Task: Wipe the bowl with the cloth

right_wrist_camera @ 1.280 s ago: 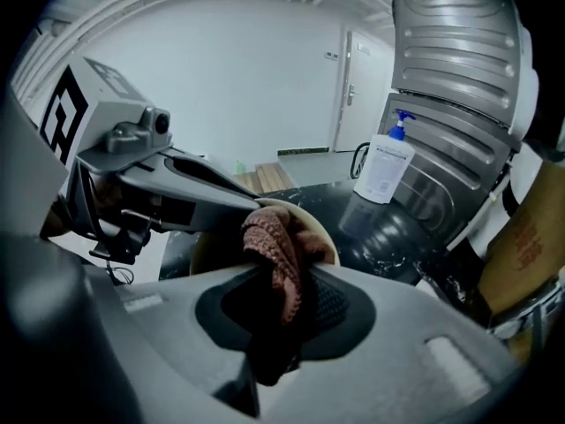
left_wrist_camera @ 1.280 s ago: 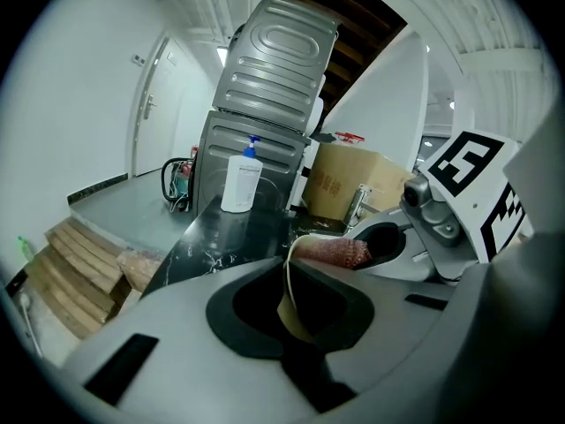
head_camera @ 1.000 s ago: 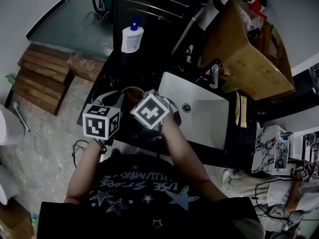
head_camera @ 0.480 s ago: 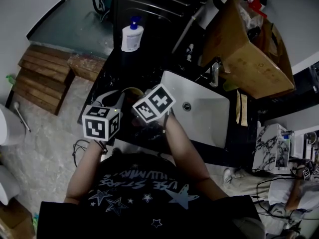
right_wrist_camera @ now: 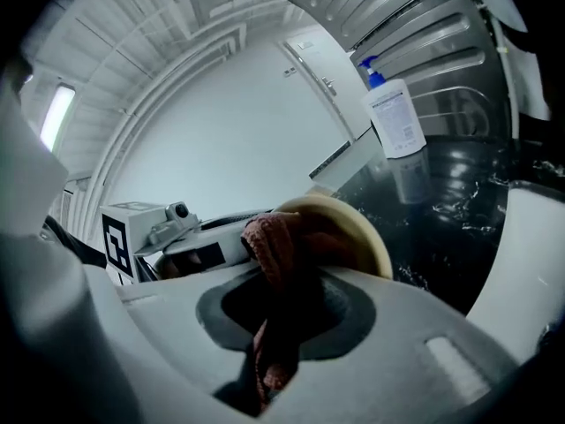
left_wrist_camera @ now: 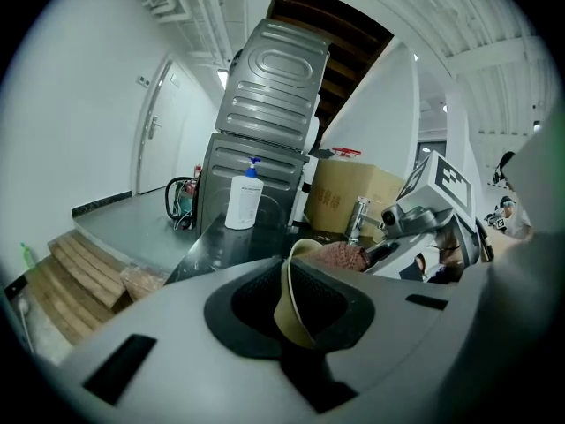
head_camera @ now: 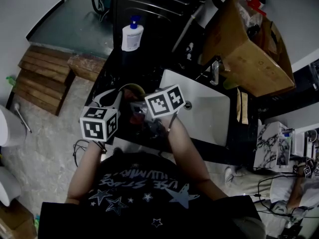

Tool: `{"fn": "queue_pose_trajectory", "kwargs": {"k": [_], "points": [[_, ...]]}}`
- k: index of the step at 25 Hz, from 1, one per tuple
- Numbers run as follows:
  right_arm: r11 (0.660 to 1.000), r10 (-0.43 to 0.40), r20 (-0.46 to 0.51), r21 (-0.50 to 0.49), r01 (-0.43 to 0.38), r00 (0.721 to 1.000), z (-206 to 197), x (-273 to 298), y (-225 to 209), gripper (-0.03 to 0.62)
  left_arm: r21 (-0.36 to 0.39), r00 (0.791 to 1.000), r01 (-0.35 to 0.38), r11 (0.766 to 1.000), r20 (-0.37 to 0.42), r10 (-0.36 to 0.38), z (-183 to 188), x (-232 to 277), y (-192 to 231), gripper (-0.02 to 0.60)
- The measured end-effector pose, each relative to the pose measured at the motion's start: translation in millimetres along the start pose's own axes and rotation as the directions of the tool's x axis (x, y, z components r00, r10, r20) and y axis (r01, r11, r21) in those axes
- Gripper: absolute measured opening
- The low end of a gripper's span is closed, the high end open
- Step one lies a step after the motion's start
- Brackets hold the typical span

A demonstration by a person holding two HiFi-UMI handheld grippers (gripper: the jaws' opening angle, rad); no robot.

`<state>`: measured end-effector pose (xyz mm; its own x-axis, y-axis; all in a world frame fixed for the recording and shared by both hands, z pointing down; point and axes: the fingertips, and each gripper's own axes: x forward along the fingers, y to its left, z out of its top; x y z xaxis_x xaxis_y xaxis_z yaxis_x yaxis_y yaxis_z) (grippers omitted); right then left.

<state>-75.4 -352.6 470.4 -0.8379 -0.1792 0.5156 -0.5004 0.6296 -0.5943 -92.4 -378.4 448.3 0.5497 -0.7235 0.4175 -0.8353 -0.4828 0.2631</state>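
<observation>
- While clamping the rim of the bowl (left_wrist_camera: 286,303) in the left tongs (left_wrist_camera: 298,300), holds it steady over the dark surface (head_camera: 149,71), beside the sink (head_camera: 204,108).
- Grips the cloth (right_wrist_camera: 274,246) in the right tongs (right_wrist_camera: 287,316), pressed inside the bowl.
- Shows these rolled, swung sinkward since a second ago.
- Suggests a wiping stroke under way, likely unfinished.

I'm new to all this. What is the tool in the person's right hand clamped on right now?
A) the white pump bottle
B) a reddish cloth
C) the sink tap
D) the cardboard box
B: in the right gripper view, the jaws of the right gripper are closed on a reddish cloth, which is bunched against the beige bowl.
</observation>
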Motion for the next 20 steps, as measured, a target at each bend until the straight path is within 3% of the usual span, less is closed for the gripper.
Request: {"fn": "queue_pose_trajectory", "kwargs": {"k": [5,11,16,20], "points": [[0.997,-0.042,0.056,-0.057,0.045,0.998,3.5,-10.9,-0.2,0.066,-0.005,1.000,-0.017,1.000,-0.007,0.017,-3.3,-2.1,8.6,0.025],[0.996,-0.016,0.227,-0.078,0.035,0.974,24.1,-45.0,8.4,0.066,-0.063,0.999,-0.041,0.997,-0.019,0.040,-5.2,-4.6,27.7,0.021],[0.960,-0.148,0.296,-0.185,0.209,0.944,29.4,-79.6,2.8,0.066,-0.162,0.998,-0.067,0.984,-0.005,0.067,0.9,-8.5,50.7,0.020],[0.940,-0.228,0.303,-0.178,0.290,0.925,18.7,-88.8,-13.8,0.066,-0.232,0.995,-0.085,0.969,0.030,0.095,12.0,-15.1,64.6,0.020]]}}
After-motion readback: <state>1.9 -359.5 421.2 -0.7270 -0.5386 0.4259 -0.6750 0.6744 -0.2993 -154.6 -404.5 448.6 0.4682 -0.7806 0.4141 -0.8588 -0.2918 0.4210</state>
